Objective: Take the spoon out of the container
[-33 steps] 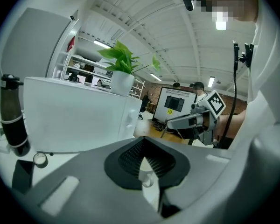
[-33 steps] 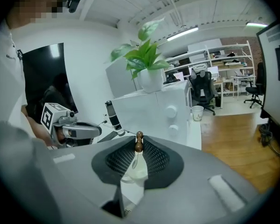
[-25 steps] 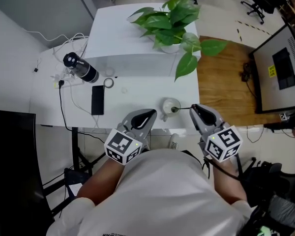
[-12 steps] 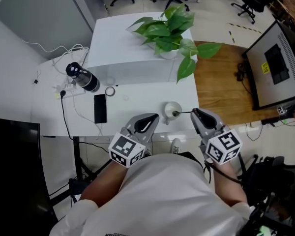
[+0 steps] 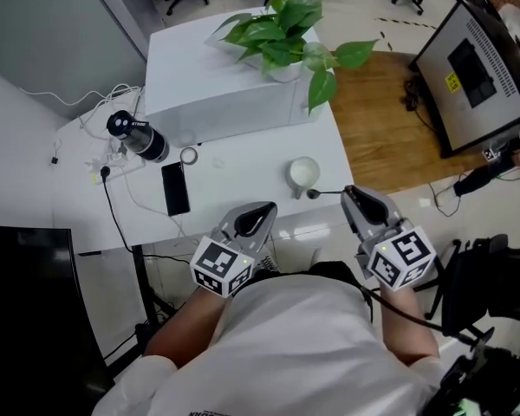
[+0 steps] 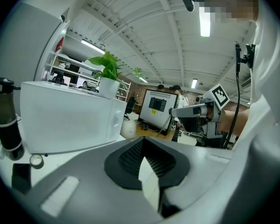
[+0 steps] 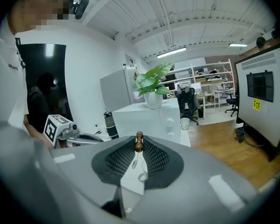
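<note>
The spoon (image 5: 314,194) is pinched at its brown handle tip by the right gripper (image 5: 348,194) and held outside the white cup (image 5: 303,173), just beside it. The left gripper (image 5: 262,211) is closed on nothing, near the cup. With so slight a pinch, the spoon could be swivelled or dropped, and the cup knocked.

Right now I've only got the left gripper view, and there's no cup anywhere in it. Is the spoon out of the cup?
Observer: Yes. In the head view the spoon is outside the cup, just beside the rim on the side nearer the person.
Operator: What's holding it?
Observer: The right gripper. The right gripper view shows both jaws closed on the spoon's brown beaded handle end.
</note>
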Demonstrator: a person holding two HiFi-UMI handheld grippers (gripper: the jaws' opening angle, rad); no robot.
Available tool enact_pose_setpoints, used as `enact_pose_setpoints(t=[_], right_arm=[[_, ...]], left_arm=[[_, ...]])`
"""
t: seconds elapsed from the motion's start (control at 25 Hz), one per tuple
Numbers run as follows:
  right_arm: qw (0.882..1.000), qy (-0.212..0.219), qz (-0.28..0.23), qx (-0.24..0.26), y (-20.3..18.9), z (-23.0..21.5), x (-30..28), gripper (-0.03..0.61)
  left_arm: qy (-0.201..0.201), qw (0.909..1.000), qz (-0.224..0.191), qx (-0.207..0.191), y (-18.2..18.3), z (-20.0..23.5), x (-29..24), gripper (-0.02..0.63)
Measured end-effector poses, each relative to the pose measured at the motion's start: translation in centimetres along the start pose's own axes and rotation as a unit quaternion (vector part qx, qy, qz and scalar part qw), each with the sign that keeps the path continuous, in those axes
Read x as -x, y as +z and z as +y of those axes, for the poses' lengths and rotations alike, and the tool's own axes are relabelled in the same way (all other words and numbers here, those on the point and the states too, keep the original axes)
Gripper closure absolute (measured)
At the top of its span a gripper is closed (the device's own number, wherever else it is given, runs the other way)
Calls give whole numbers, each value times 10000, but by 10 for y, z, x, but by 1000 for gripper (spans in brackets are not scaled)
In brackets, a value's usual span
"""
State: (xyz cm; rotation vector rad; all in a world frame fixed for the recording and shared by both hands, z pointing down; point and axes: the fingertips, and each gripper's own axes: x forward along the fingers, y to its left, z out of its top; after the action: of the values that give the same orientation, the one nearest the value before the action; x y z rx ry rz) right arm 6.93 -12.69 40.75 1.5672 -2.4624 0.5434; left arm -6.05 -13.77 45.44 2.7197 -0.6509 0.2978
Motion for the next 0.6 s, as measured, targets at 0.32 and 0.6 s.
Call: enact_pose_setpoints(t=[0.32,0.6], right_arm=[[9990,370,16,257,-13,16,34,522],[9969,723,-22,309,-30,6,93,522]], left_arm=[[279,9995,-162,-68,-9,-39,13,610],[825,9958,-385,106,-25,-97,17,609]])
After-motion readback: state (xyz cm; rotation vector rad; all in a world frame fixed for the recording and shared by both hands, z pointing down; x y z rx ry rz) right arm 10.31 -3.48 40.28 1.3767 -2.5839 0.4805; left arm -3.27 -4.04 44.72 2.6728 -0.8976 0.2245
